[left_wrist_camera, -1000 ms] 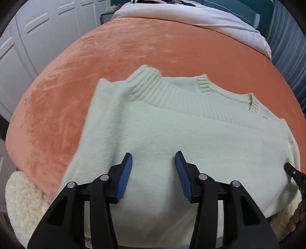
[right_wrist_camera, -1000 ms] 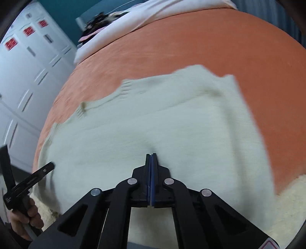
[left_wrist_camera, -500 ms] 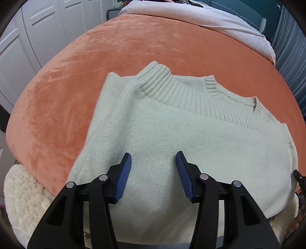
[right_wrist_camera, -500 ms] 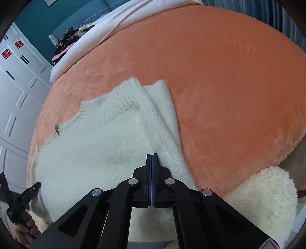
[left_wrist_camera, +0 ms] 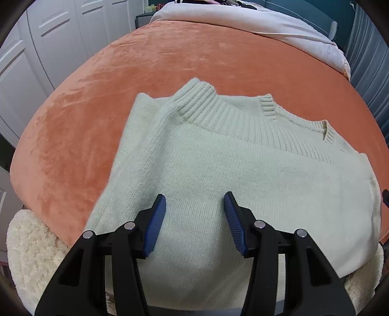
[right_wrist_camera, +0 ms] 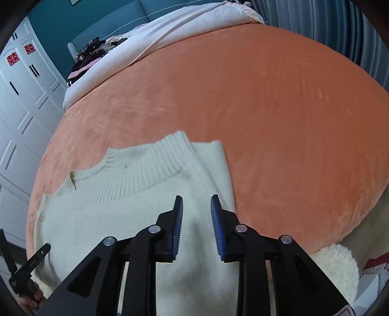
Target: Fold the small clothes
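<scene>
Left wrist view: you are holding the left gripper over the near part of a pale green knit sweater, its blue-padded fingers spread wide with nothing between them. The sweater is lying folded on the orange blanket covering the bed, with its ribbed band facing the far side and its near edge hanging over a cream fleece throw at the bed's edge. A folded layer is showing along the sweater's left side. White bedding is lying at the far end of the bed, and white wardrobe doors are standing to the left.

Right wrist view: you are holding the right gripper above the sweater near its right edge, the fingers parted by a moderate gap and gripping nothing. The orange blanket is stretching away to the right of the garment. At the lower left, the tip of the left gripper is appearing beside the sweater's far corner.
</scene>
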### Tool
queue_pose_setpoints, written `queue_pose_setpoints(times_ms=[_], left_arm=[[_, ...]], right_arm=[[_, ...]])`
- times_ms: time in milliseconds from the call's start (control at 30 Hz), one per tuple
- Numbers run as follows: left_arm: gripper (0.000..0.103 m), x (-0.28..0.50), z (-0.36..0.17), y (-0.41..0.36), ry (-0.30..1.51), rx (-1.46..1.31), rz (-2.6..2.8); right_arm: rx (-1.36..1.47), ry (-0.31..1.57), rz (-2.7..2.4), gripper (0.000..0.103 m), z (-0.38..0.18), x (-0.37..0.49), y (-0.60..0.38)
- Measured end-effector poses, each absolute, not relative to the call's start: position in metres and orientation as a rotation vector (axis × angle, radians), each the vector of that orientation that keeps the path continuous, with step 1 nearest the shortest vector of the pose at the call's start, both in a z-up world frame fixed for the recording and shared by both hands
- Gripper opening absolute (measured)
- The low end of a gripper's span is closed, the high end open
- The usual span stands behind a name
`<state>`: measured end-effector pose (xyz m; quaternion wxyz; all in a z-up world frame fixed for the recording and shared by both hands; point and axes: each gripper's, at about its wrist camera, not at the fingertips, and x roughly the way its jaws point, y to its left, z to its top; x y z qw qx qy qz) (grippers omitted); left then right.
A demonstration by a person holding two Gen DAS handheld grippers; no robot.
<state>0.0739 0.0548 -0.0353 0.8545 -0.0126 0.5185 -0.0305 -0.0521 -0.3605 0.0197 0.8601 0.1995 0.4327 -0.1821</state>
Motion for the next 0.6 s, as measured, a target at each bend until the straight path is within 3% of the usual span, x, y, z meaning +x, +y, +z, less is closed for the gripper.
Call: queue_pose_setpoints(times_ms=[67,133,167,233,267,400,533,600], left_arm=[[0.048,0.074,-0.035,0.055,1.09,-0.026,-0.064],[0.048,0.073,-0.035,0.055,1.091,-0.027,-0.067],[0.048,0.073,-0.035,0.055,1.091,-0.026,-0.068],[0.048,0.074,-0.035,0.055,1.093,-0.023,-0.068],[0.048,0.074,-0.035,0.055,1.094,-0.023,-0.069],[0.049,0.074,-0.036,0.055,1.093,-0.022,-0.072],[0.049,0.075,-0.037,0.054,1.091,-0.017,-0.071],[0.049,0.075,-0.037,0.054,1.093,-0.015,-0.074]], right_arm=[[0.414,0.94,-0.384,0.05,0.011,-0.033,-0.365],[0.398,1.004,-0.377,0.05,-0.003,-0.017,-0.367],[0.381,1.026,-0.368,0.048,-0.007,-0.013,-0.365],[0.371,1.029,-0.323,0.015,-0.006,-0.008,-0.359],[0.375,1.006,-0.325,0.009,-0.001,-0.008,-0.356],[0.403,0.897,-0.323,0.008,0.025,-0.014,-0.361],[0.378,1.057,-0.35,0.008,-0.025,0.002,-0.371],[0.353,1.027,-0.354,0.009,-0.024,0.001,-0.367]])
